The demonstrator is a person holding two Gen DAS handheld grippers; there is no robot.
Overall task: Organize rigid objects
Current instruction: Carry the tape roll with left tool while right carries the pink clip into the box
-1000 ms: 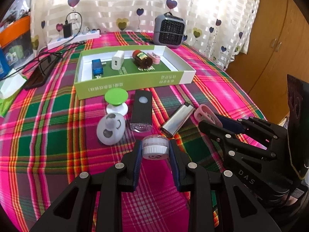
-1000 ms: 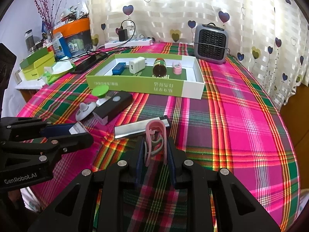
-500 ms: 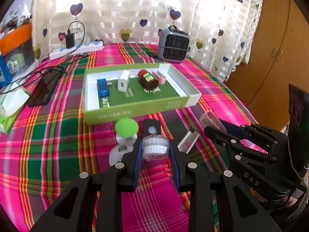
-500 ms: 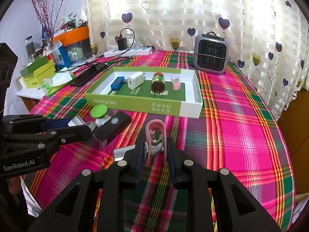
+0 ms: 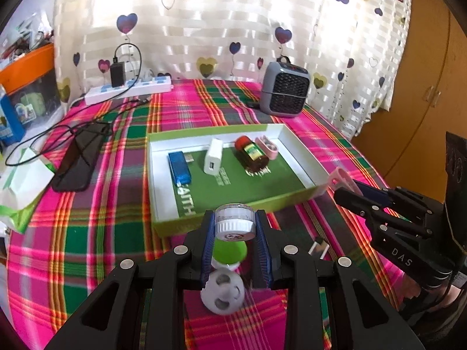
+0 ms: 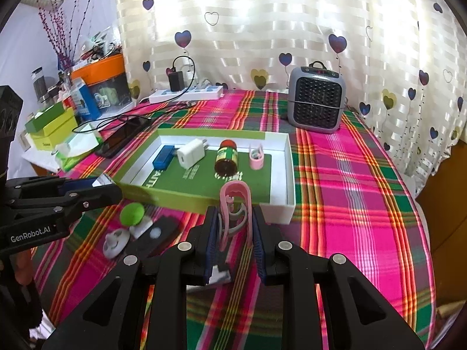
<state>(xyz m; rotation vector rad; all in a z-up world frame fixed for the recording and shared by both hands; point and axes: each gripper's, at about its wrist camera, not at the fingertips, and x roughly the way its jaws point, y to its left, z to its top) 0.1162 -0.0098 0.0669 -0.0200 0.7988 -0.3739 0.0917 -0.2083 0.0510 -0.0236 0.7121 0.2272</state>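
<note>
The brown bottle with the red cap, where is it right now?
The brown bottle lies on its side in the green tray, toward its far right, between the white charger and the small pink case.

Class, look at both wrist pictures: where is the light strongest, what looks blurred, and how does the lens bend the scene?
Left wrist view: the backlit curtain is washed out; the white toy near the fingers is blurred; the green tray bows, corners go black. Right wrist view: the curtain again glares; the tray's near wall smears, the heater stays sharp, table edges curve.
</note>
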